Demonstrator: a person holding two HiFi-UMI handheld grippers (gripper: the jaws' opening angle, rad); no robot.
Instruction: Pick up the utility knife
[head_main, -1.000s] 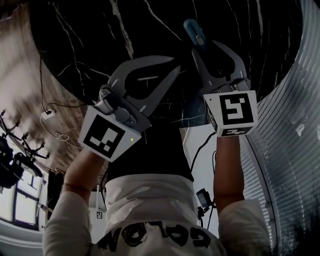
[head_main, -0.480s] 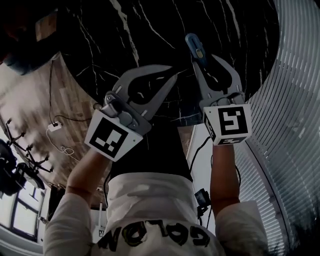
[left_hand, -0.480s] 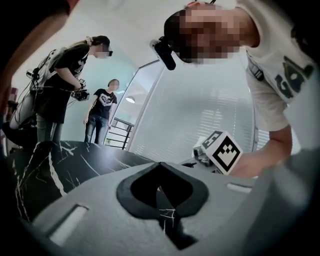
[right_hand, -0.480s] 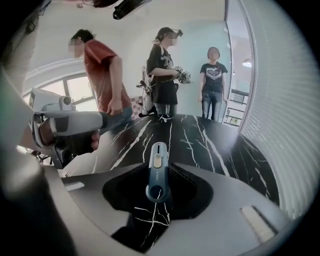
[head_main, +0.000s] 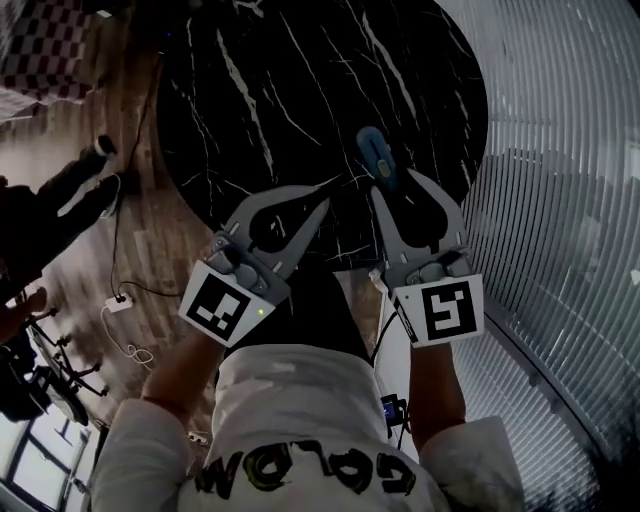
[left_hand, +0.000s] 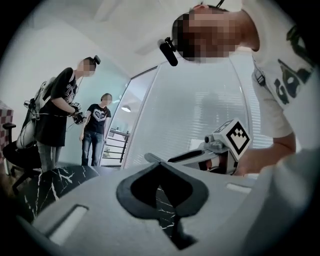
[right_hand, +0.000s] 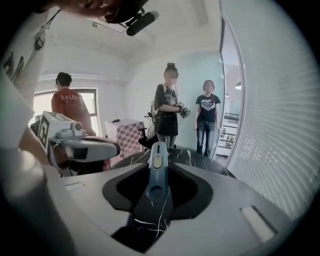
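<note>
The blue utility knife (head_main: 373, 158) with a yellow slider sticks out forward from my right gripper (head_main: 386, 190), which is shut on its handle, held well above the round black marble table (head_main: 300, 90). In the right gripper view the knife (right_hand: 157, 172) runs up the middle between the jaws of this gripper (right_hand: 159, 200), pointing at the far table edge. My left gripper (head_main: 322, 192) hangs beside it at the left, jaws shut together with nothing between them. The left gripper view shows its closed tips (left_hand: 159, 165) and the right gripper (left_hand: 215, 147) alongside.
Two people (right_hand: 172, 102) stand beyond the table, and a third person (right_hand: 67, 107) is at the left. A checkered box (right_hand: 125, 132) and a chair stand behind. Slatted blinds (head_main: 560, 200) fill the right side. Cables and a power strip (head_main: 118, 300) lie on the wood floor.
Both grippers have risen away from the table, the right one carrying the knife up with it. The table now looks smaller and farther below.
</note>
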